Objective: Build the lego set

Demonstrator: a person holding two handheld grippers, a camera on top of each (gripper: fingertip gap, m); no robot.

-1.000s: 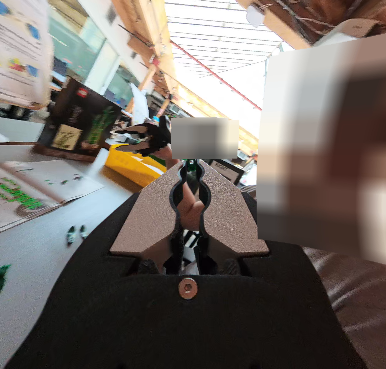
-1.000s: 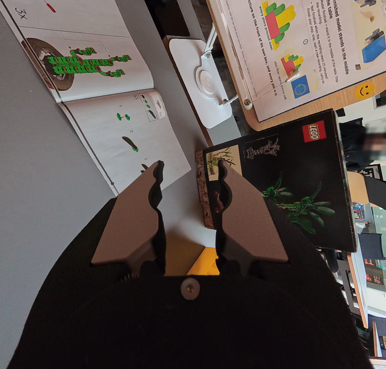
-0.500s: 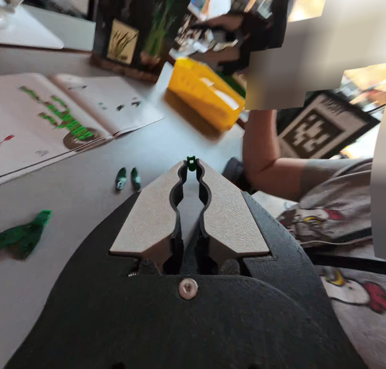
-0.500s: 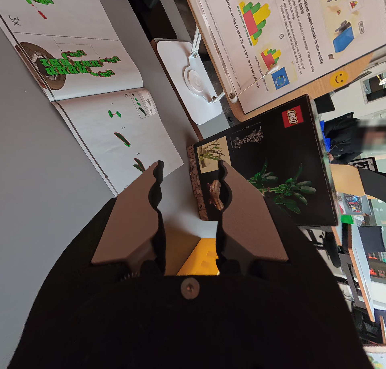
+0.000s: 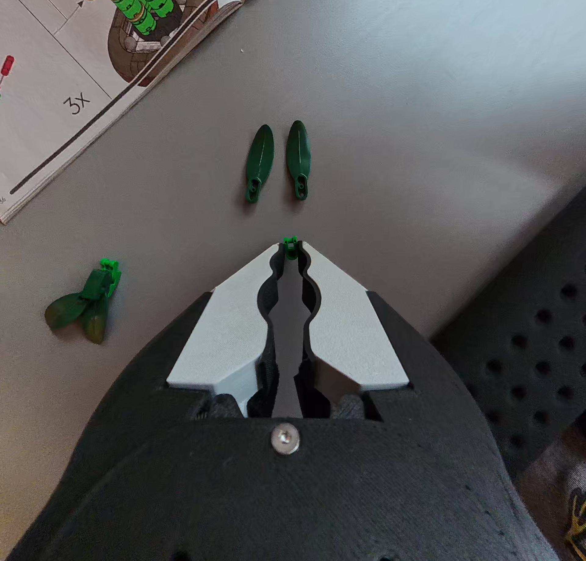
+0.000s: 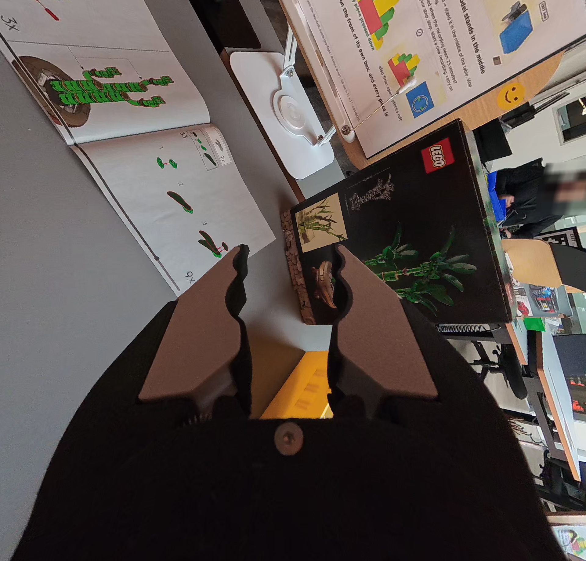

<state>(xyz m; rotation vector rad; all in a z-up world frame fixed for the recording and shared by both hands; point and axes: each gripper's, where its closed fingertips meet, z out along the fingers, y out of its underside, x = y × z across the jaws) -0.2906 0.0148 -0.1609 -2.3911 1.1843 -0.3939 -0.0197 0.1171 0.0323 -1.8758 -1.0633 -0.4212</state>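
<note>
My left gripper [image 5: 290,247] is shut on a small bright green lego clip piece [image 5: 289,246] and points down at the grey table [image 5: 412,117]. Just beyond its tips lie two dark green leaf pieces [image 5: 260,162] [image 5: 298,158], side by side and flat. A built leaf cluster [image 5: 83,301] of dark and bright green parts lies to the left. My right gripper [image 6: 290,253] is open and empty, hovering over a yellow bin [image 6: 301,384].
The open instruction booklet [image 5: 79,63] [image 6: 133,127] lies at the table's far left. The black lego box [image 6: 412,228] stands beyond the right gripper. A white stand [image 6: 285,111] holds a printed board [image 6: 428,38]. A black perforated surface [image 5: 523,339] borders the table at right. The gap from one gripper's tips to the other's is roughly 35 cm.
My left gripper has tipped down from pointing at the room to pointing at the table, still holding the green clip. The right gripper has shifted only slightly and stays open.
</note>
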